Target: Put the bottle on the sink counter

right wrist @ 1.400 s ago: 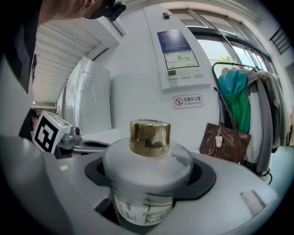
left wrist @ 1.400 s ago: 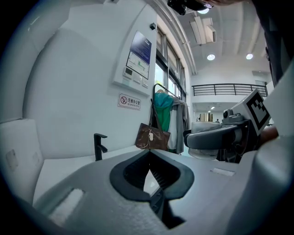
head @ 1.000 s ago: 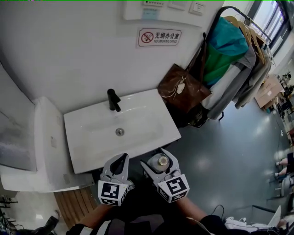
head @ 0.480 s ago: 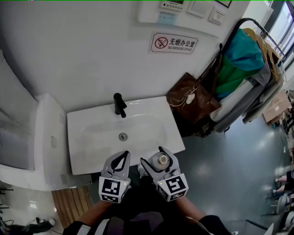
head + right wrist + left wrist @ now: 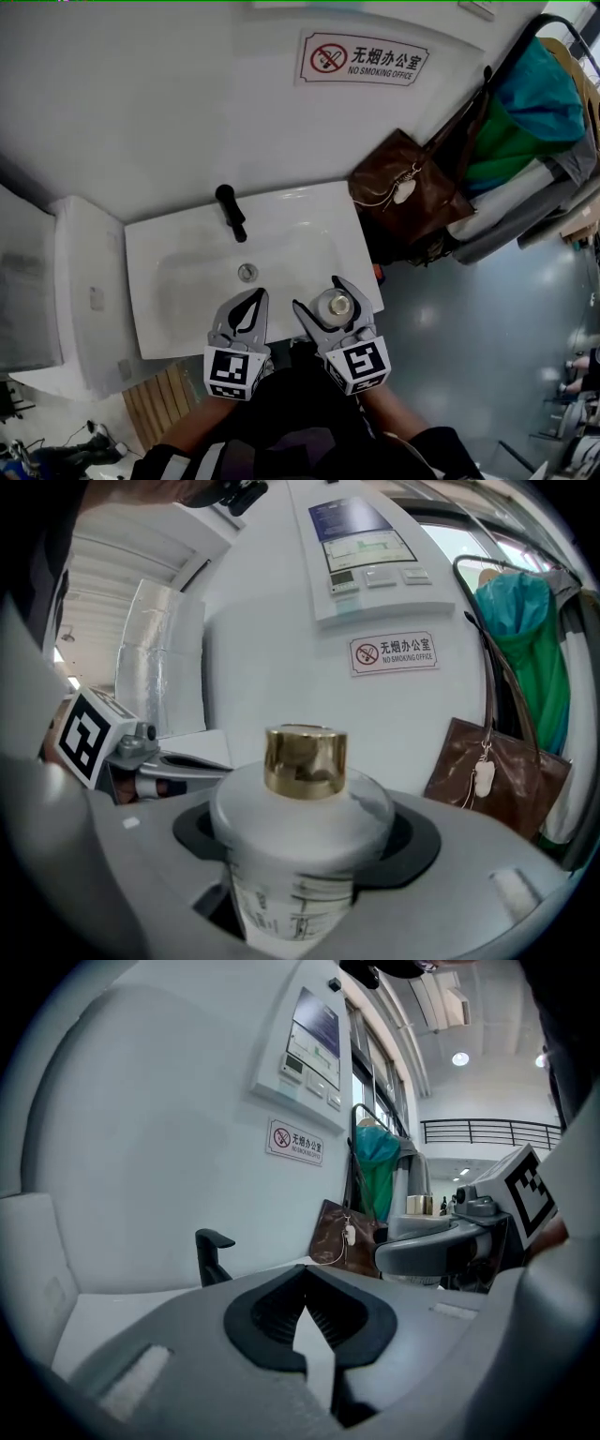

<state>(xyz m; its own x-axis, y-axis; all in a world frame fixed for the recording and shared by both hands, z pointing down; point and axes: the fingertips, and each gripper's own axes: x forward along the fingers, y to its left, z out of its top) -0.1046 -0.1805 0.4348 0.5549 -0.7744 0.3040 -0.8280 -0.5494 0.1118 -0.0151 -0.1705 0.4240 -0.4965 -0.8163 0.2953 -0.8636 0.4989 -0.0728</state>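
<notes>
One bottle [image 5: 335,305], white body, gold cap, upright, pinched between the jaws of my right gripper [image 5: 323,298]; the jaws wrap its shoulder on both sides. From the head view it sits at the front edge of the sink counter [image 5: 187,323], near the right corner. I can't tell whether its base touches the counter. My left gripper [image 5: 255,298] is just beside it on the left, jaws pressed together at the tips with nothing between them, also at the counter's front edge. The two grippers are close but apart.

Drain [image 5: 247,272] is in the middle of the basin and a black faucet [image 5: 231,211] stands at the back rim. Right of the counter a brown bag [image 5: 408,192] hangs against the wall, with teal and green clothes [image 5: 525,112] on a rack beyond it. A no-smoking sign [image 5: 364,59] is on the wall above the sink. Grey floor [image 5: 469,319] to the right.
</notes>
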